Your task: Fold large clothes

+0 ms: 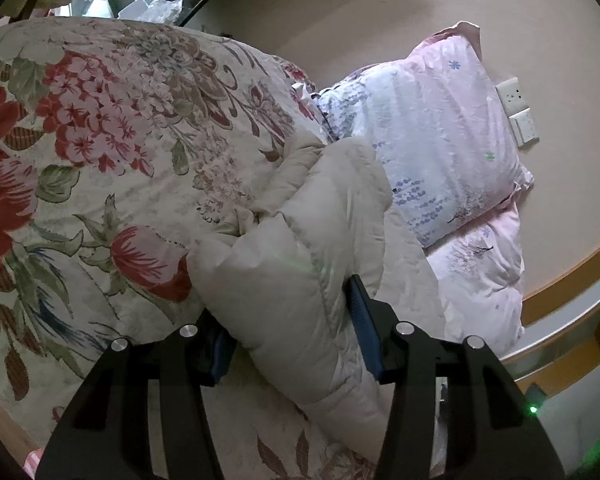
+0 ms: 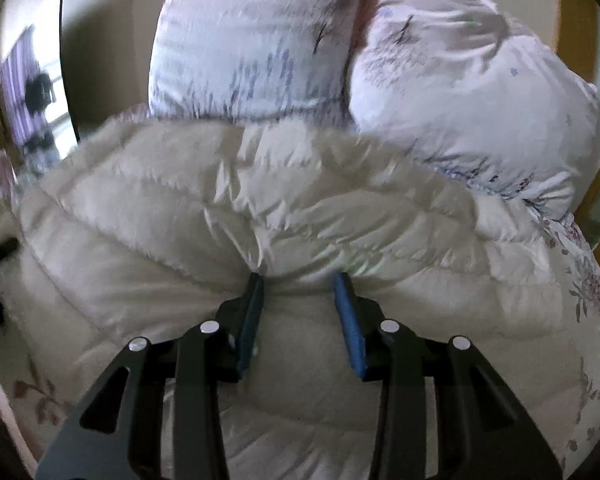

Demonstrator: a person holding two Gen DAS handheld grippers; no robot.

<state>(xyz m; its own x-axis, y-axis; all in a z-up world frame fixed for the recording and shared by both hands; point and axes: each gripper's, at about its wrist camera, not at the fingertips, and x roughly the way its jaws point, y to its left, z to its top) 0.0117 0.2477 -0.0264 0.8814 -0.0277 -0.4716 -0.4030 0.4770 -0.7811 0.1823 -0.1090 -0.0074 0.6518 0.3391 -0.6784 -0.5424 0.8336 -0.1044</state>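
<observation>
Both grippers, left (image 1: pixel 288 320) and right (image 2: pixel 298 280), pinch thick folds of the cream jacket (image 2: pixel 228 208) between half-closed jaws, just before the pillows (image 2: pixel 460 92).

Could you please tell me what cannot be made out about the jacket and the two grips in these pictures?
- Jacket outline and sleeves: bunched; cut off by the frame in the left wrist view.
- Left gripper hold: fabric covers the left fingers.
- Right gripper contact: motion blur in the right wrist view.
- Pillows pattern: blurred.

Pillows (image 2: pixel 252 44) close behind jacket (image 2: pixel 260 200)
</observation>
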